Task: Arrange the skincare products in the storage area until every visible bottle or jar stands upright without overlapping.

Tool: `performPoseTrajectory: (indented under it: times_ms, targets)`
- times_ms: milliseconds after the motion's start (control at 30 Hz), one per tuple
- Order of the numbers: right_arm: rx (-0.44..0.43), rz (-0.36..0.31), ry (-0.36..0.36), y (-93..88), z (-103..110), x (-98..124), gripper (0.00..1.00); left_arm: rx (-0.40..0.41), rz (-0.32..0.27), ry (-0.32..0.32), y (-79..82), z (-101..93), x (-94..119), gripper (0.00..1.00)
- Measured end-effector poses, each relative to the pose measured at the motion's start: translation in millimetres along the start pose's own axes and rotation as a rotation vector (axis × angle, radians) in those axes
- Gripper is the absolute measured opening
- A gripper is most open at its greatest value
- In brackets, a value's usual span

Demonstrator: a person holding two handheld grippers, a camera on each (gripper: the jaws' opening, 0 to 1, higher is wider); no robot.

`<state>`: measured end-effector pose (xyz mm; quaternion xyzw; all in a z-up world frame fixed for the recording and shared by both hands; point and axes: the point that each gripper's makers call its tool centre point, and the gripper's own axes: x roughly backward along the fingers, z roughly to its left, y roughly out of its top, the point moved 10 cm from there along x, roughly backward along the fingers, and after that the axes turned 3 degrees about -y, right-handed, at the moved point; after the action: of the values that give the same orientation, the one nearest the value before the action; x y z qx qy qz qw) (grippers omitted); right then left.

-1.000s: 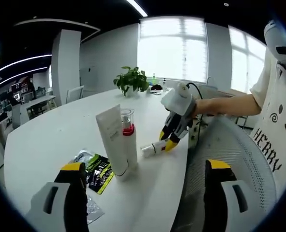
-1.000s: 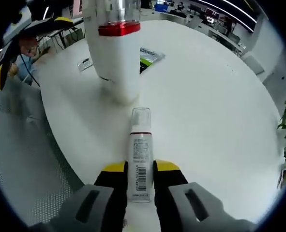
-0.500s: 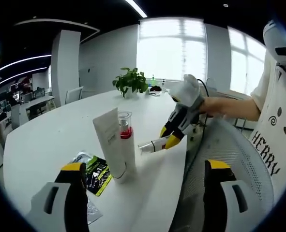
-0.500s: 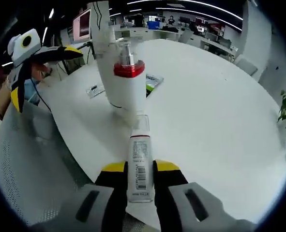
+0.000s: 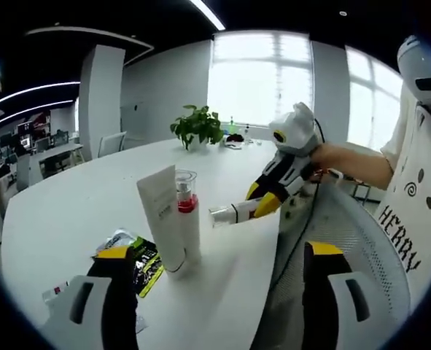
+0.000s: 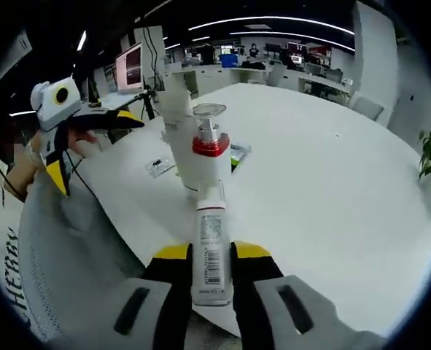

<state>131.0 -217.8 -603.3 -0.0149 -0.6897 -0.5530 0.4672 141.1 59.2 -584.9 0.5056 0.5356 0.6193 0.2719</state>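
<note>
Bottle [image 6: 212, 244] in the grip of the right gripper [image 6: 212, 271], its yellow-tipped jaws pinching the lower body from both sides. It's a slim white bottle with a barcode and small print on its label, a thin red band near the neck and a clear cap pointing forward, away from the camera. From the left gripper view the same bottle [image 5: 232, 212] hangs roughly level in the air over the near edge of the round white table [image 5: 76, 197], clear cap aimed toward the standing products.

Those products stand upright, touching or nearly so: a tall white tube [image 5: 165, 222] resting on its cap, and right beside it a pump bottle [image 5: 187, 219] with a red collar under a clear cover. Just beside the tube's base lies a flat green-and-black sachet [image 5: 146, 259], with another small packet [image 6: 159, 167] close by.

Left gripper [image 5: 219, 299] is off the table's near edge, jaws spread wide with nothing between them.
</note>
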Motion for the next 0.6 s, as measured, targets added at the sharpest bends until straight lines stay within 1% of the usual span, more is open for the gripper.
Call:
performPoseTrajectory:
  times_ms: [67,133,233,367,500,600]
  targets:
    - [-0.010,-0.017,0.017,1.2,3.1,1.6,0.20,0.005,-0.003,-0.004,-0.1,-0.7,-0.6,0.87]
    - [-0.026,-0.047,0.048,3.2,11.8,4.3,0.20,0.007,-0.008,-0.002,0.0,-0.9,-1.3,0.87]
    - [-0.041,-0.076,0.087,6.3,18.1,4.5,0.20,0.015,-0.018,-0.004,1.4,-1.2,-1.8,0.84]
    - [-0.038,-0.110,0.097,11.3,24.7,3.2,0.20,0.031,-0.039,-0.014,4.9,-1.1,-1.1,0.80]
    - [-0.045,-0.128,0.123,15.3,30.2,0.7,0.20,0.043,-0.065,-0.028,8.2,-1.9,-1.6,0.77]
    - [-0.046,-0.140,0.144,18.1,35.6,-1.1,0.20,0.062,-0.108,-0.033,11.1,-1.6,-2.6,0.79]
